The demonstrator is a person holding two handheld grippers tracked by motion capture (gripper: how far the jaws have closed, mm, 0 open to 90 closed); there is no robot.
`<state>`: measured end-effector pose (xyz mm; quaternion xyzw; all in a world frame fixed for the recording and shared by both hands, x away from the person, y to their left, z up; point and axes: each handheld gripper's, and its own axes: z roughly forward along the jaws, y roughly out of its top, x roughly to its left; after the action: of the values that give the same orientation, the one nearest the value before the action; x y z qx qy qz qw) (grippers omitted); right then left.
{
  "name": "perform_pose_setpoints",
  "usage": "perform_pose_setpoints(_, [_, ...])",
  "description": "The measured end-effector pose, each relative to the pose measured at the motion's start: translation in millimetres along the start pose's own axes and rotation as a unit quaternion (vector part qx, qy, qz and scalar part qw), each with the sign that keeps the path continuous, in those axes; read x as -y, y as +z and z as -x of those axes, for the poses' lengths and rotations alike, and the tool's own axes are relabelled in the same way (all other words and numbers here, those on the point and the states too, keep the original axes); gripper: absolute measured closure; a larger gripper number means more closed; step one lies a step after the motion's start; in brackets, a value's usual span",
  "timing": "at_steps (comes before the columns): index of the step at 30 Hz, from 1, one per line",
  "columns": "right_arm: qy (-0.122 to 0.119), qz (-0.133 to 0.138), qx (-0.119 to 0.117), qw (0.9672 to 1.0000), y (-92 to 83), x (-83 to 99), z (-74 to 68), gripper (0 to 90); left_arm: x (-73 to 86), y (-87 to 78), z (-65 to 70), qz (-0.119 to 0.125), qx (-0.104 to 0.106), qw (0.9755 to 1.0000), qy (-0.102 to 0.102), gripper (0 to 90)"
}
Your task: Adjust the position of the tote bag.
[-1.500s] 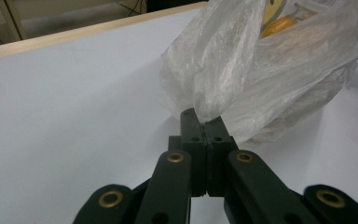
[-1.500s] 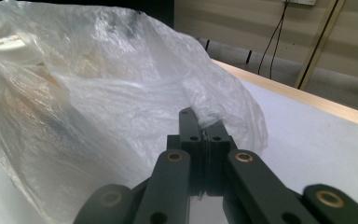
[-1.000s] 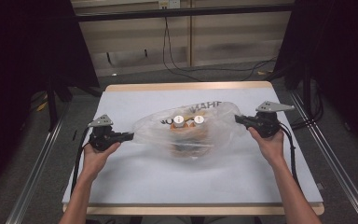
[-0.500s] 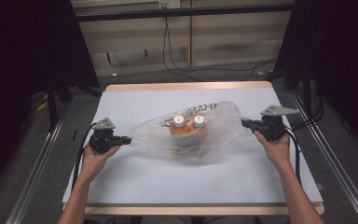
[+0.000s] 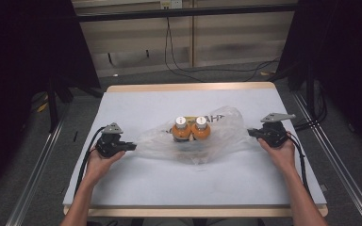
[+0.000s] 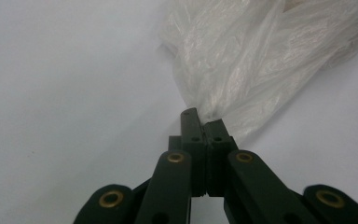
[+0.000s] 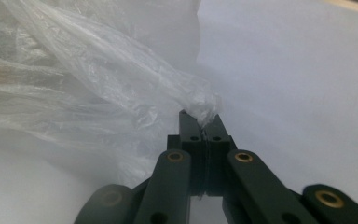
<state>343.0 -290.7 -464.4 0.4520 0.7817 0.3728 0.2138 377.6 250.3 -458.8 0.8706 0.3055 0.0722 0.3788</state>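
Note:
A clear plastic bag (image 5: pixel 217 136) lies stretched across the middle of the white table top (image 5: pixel 169 183). Inside it stand two orange bottles with white caps (image 5: pixel 191 129), side by side. My left gripper (image 5: pixel 133 146) is shut on the bag's left end; in the left gripper view the bunched film (image 6: pixel 242 65) runs straight into my left gripper (image 6: pixel 203 119). At the other end my right gripper (image 5: pixel 250 133) is shut on the bag's right corner, and the right gripper view shows a twisted knot of film (image 7: pixel 200 105) pinched in my right gripper (image 7: pixel 201 122).
The table has a wooden rim (image 5: pixel 188 87) at the far side. Metal rails (image 5: pixel 37 174) run along both sides of the table. Cables (image 5: pixel 202 68) lie on the floor behind it. White surface lies bare in front of the bag.
Both ends of the bag have come down toward the table, the right hand sinking most. The bag now sags low and the two bottles stand out more plainly.

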Motion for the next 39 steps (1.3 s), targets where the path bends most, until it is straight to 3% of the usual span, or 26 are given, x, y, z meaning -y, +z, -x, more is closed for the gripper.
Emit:
perform_pose_setpoints(9, [0.004, -0.023, -0.013, 0.9997, 5.5, 8.5, 0.3, 90.0, 7.2, 7.1, -7.7, -0.018, 0.01, 0.9997, -0.016, 89.9])
perform_pose_setpoints(12, [0.027, -0.028, -0.024, 0.999, 7.6, 13.2, 2.4, 90.0, 9.7, 8.9, -8.8, -0.02, 0.012, 0.9995, -0.02, 89.9])
perform_pose_setpoints(15, [0.005, -0.053, -0.017, 0.9985, 9.0, 15.7, 0.8, 90.0, 12.8, 9.2, -10.5, -0.026, 0.011, 0.9994, -0.02, 89.8])
perform_pose_setpoints(19, [0.013, -0.049, -0.022, 0.9985, 9.6, 18.0, 1.2, 90.0, 15.2, 8.3, -8.8, -0.026, 0.007, 0.9995, -0.018, 89.7])
perform_pose_setpoints(22, [-0.007, -0.057, -0.005, 0.9983, 9.6, 16.2, -4.8, 90.0, 17.2, 7.4, -10.2, -0.022, 0.014, 0.9989, -0.039, 89.5])
perform_pose_setpoints(26, [0.005, -0.049, -0.013, 0.9987, 9.4, 18.4, -2.0, 88.7, 18.0, 7.8, -10.0, -0.017, 0.017, 0.9988, -0.042, 88.3])
perform_pose_setpoints(30, [0.001, -0.046, 0.0, 0.9989, 9.6, 17.5, -2.5, 75.3, 16.6, 7.2, -7.6, -0.01, 0.02, 0.9991, -0.035, 76.2])
perform_pose_setpoints(33, [0.008, -0.042, -0.013, 0.999, 7.9, 16.4, -2.8, 66.0, 15.7, 4.7, -6.6, -0.001, 0.018, 0.9991, -0.037, 66.3])
perform_pose_setpoints(39, [0.025, 0.007, -0.03, 0.9992, -2.9, 8.9, -2.1, 43.6, 14.8, -7.3, -7.1, 0.036, 0.011, 0.9982, -0.046, 48.9])
